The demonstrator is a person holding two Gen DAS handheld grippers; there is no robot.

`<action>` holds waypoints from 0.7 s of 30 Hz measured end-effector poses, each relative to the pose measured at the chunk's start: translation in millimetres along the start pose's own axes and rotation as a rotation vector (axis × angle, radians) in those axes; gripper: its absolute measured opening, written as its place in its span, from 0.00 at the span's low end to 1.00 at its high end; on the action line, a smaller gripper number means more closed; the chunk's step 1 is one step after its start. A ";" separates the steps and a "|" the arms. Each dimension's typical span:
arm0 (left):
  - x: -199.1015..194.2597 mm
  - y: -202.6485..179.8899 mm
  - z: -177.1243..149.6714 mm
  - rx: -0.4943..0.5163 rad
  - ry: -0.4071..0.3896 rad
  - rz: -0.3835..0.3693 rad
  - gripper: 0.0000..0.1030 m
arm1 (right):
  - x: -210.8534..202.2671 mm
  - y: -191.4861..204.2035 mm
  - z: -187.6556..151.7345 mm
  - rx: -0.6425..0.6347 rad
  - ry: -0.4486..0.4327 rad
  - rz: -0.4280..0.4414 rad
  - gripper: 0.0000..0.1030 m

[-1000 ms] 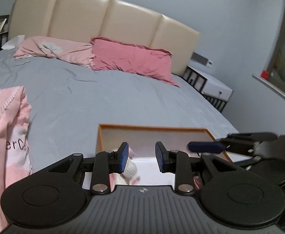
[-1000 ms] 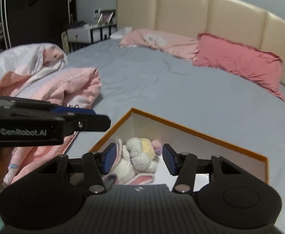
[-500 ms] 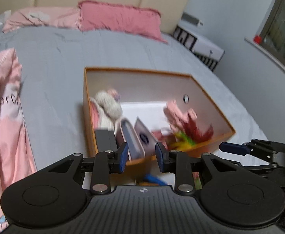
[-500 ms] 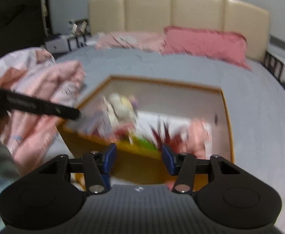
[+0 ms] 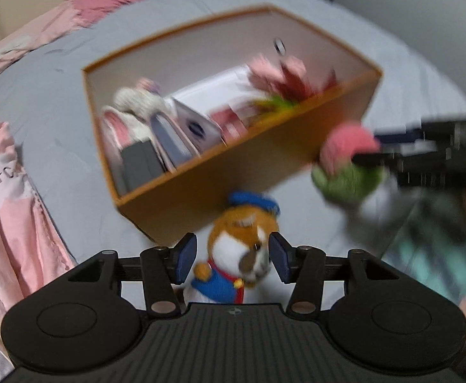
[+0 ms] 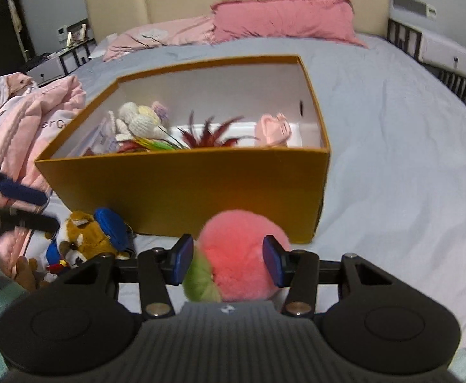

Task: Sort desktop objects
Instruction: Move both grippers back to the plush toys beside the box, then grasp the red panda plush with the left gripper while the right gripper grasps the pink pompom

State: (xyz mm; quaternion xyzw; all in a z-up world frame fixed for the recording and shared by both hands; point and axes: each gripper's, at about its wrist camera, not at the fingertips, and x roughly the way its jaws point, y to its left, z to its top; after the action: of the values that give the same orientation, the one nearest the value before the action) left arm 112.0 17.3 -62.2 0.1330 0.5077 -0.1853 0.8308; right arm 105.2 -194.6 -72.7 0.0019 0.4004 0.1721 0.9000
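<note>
The box point(image 6: 182, 185) is orange outside and pale white inside, on a plain grey bedsheet point(image 6: 392, 146). The plush ball point(image 6: 239, 252) is pink with a green patch; the plush animal point(image 5: 242, 249) is orange-brown and white, in a blue cap and blue-and-red outfit. The pillow point(image 6: 284, 16) is deep pink, the blanket point(image 6: 32, 111) pale pink.

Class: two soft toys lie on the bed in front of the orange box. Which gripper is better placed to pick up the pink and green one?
Right. The right gripper has the pink and green toy between its fingers. The left gripper, jaws opening, frames the fox toy instead.
</note>
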 end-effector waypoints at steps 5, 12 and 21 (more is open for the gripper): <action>26.9 -15.7 1.4 0.120 0.143 -0.002 0.57 | 10.5 -5.6 1.2 0.052 0.044 0.021 0.50; 47.5 -22.4 6.4 0.155 0.181 0.045 0.58 | 26.1 -4.5 6.5 0.057 0.095 0.027 0.54; 57.0 -23.6 6.6 0.136 0.192 0.050 0.66 | 62.3 -0.2 13.4 0.083 0.192 -0.016 0.60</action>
State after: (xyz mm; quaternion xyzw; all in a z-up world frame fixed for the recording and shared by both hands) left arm 130.5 -16.4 -111.0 0.2190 0.5675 -0.1850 0.7719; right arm 153.6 -173.6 -108.5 0.0193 0.4917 0.1477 0.8580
